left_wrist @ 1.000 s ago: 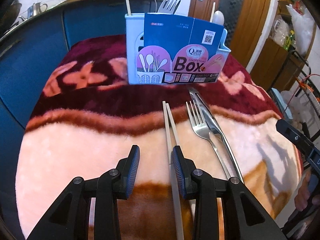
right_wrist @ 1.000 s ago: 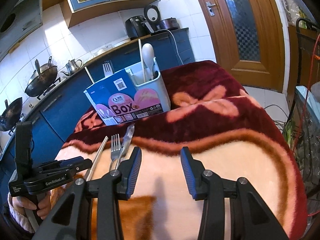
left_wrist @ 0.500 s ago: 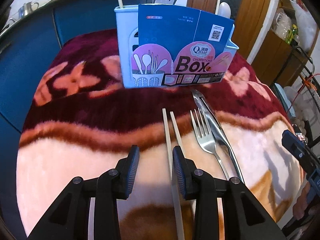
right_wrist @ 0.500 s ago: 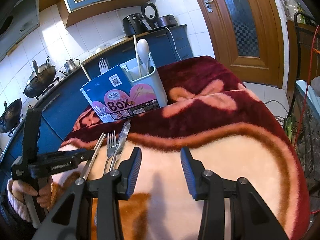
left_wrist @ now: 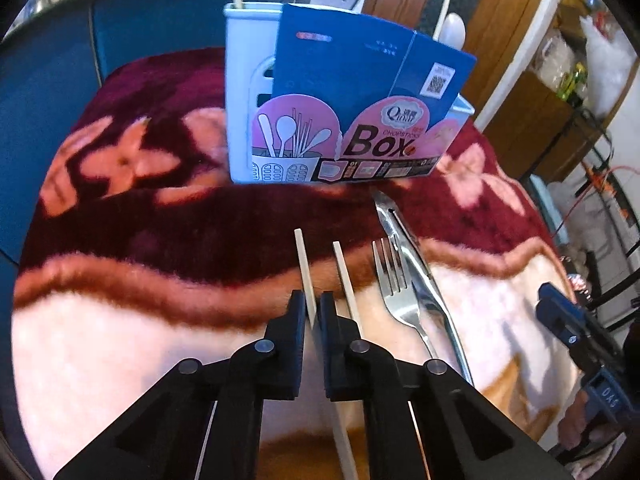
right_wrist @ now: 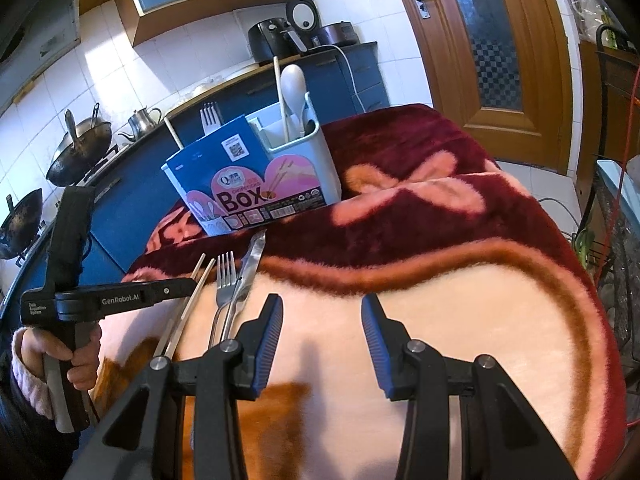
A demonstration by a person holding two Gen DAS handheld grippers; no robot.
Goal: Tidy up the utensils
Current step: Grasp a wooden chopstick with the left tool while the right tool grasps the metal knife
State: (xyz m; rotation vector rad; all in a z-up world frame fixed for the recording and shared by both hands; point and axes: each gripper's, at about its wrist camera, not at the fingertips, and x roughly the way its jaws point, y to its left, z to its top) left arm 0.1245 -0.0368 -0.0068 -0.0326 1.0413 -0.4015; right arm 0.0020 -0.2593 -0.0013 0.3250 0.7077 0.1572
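Two pale chopsticks lie on the fleece blanket (left_wrist: 120,340). My left gripper (left_wrist: 311,305) is shut on the left chopstick (left_wrist: 303,264), whose tip sticks out ahead of the pads. The second chopstick (left_wrist: 341,268) lies just right of it, passing under the right finger. A steel fork (left_wrist: 394,280) and knife (left_wrist: 416,264) lie further right. The pale blue utensil holder (left_wrist: 240,100) with its blue "Box" card (left_wrist: 360,92) stands beyond, holding a fork, a spoon and chopsticks. My right gripper (right_wrist: 320,320) hovers open over bare blanket, with nothing between its fingers.
The blanket-covered table drops away at its right edge (right_wrist: 600,320). Blue kitchen cabinets (right_wrist: 132,200) with woks and a kettle stand behind the holder. A wooden door (right_wrist: 500,60) is at the back right. A hand (right_wrist: 76,356) holds the left gripper's handle.
My left gripper has moved forward toward the holder and closed its jaws on the left chopstick, whose tip has parted from the other chopstick. The right gripper has stayed put.
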